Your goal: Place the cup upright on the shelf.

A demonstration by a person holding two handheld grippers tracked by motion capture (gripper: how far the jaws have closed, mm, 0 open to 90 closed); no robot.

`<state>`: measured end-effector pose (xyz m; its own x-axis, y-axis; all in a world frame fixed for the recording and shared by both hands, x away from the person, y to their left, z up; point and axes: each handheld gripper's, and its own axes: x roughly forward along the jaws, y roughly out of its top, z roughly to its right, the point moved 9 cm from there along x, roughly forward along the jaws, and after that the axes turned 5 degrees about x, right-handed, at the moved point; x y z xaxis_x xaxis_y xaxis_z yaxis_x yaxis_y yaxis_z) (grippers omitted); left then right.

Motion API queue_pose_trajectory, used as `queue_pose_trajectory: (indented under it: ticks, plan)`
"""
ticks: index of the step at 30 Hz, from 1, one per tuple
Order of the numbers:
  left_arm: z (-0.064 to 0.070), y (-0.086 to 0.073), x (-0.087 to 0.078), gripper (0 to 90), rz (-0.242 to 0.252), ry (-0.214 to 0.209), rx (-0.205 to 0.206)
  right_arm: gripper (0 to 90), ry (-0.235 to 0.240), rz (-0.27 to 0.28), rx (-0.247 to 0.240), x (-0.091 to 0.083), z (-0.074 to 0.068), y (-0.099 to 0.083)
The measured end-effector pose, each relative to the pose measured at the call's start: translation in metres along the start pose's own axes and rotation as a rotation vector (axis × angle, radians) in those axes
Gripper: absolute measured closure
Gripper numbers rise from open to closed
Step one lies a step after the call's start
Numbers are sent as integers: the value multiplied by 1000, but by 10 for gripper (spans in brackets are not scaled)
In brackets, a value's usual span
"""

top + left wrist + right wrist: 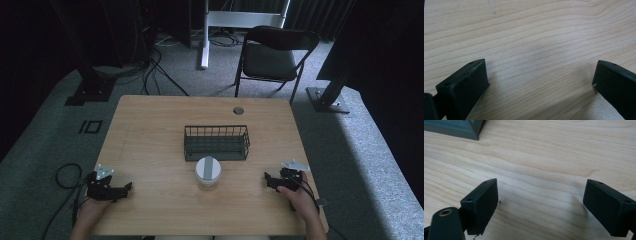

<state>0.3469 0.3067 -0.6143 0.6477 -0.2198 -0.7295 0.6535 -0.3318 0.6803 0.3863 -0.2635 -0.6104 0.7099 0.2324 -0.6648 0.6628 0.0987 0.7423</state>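
Observation:
A dark wire basket (216, 142) stands at the middle of the wooden table (150, 130). Just in front of it sits a clear jar with a grey-and-white lid (208, 172). My left gripper (125, 189) rests near the front left edge, held by a hand, jaws wide apart over bare wood (539, 75). My right gripper (268, 181) lies near the front right edge, jaws also wide apart with nothing between them (540, 195). A corner of the basket (456, 128) shows at the top left of the right gripper view.
A black folding chair (274, 52) stands beyond the table's far edge. Cables (150, 70) trail over the grey carpet at the far left, and black stand bases (330, 100) flank the table. A round grommet hole (238, 110) sits near the table's far edge.

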Motion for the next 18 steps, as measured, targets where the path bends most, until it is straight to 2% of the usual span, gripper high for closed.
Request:
queue_pose_trajectory:
  ticks: [7,13,18]
  plan:
    - [0,0,0,1,0,0,0,127,13,13,-24,-1,-7,5]
    - [0,0,0,1,0,0,0,126,44,27,-14,-3,-13,8]
    - [0,0,0,1,0,0,0,126,47,31,-26,-3,-17,10]
